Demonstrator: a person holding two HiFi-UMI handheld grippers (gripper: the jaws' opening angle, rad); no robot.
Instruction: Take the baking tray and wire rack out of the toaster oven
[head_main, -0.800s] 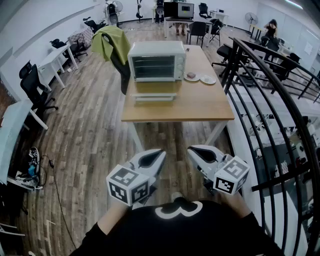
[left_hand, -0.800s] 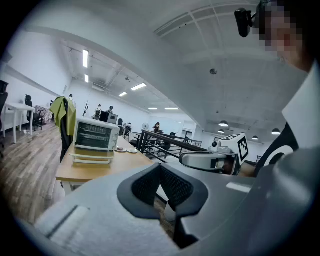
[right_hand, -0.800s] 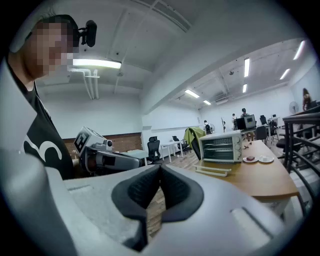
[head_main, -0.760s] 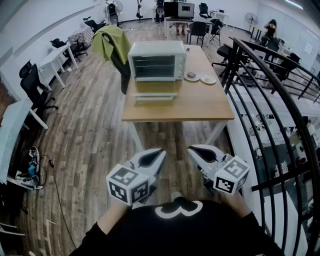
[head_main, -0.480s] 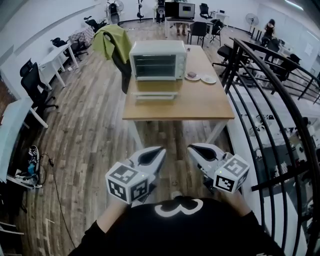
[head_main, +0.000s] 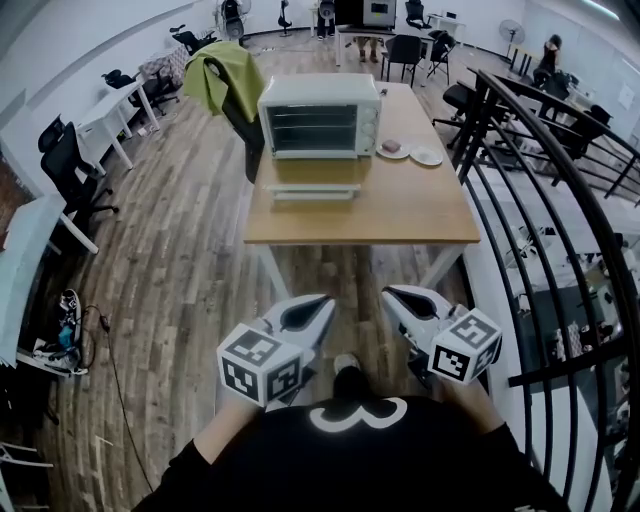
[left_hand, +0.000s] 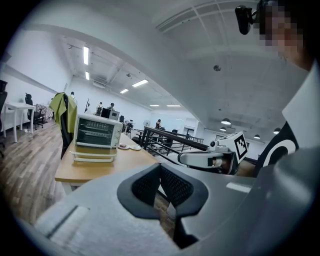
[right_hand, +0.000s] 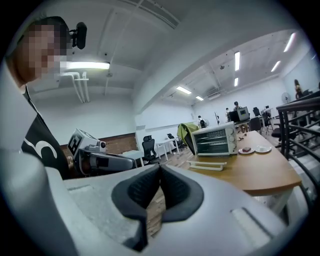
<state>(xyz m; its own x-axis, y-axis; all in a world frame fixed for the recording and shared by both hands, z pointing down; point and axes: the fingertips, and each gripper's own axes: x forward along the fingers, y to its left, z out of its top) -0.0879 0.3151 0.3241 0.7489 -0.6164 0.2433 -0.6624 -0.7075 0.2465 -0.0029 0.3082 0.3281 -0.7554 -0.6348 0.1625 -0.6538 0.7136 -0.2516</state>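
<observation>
Head view shows the person standing on the wooden floor (head_main: 170, 270), well apart from the near edge of the table (head_main: 400, 215). I judge the step in hand to be the approach, with nothing of the task touched yet.

The toaster oven (head_main: 320, 117) stands at the far end of the table, its front facing the near side, just left of 2 small plates (head_main: 393, 151). Its door (head_main: 313, 190) appears to lie folded down flat in front of it. Thin horizontal bars show in the cavity, which I take for the wire rack (head_main: 312, 128), still inside. The baking tray cannot be told apart from it at this range.

The left gripper (head_main: 322, 300) and the right gripper (head_main: 392, 293) hang side by side close to the body, over the floor. In the left gripper view and the right gripper view alike, the 2 pads meet with nothing between them, so both tools are clenched and empty.

The next move likely calls for closing the gap to the table's near edge and reaching toward the far end. One gripper must spread its jaws before it enters the cavity. It should then pinch the front lip of the tray or rack and draw it out level over the lowered door, away from the plates on the right.
</observation>
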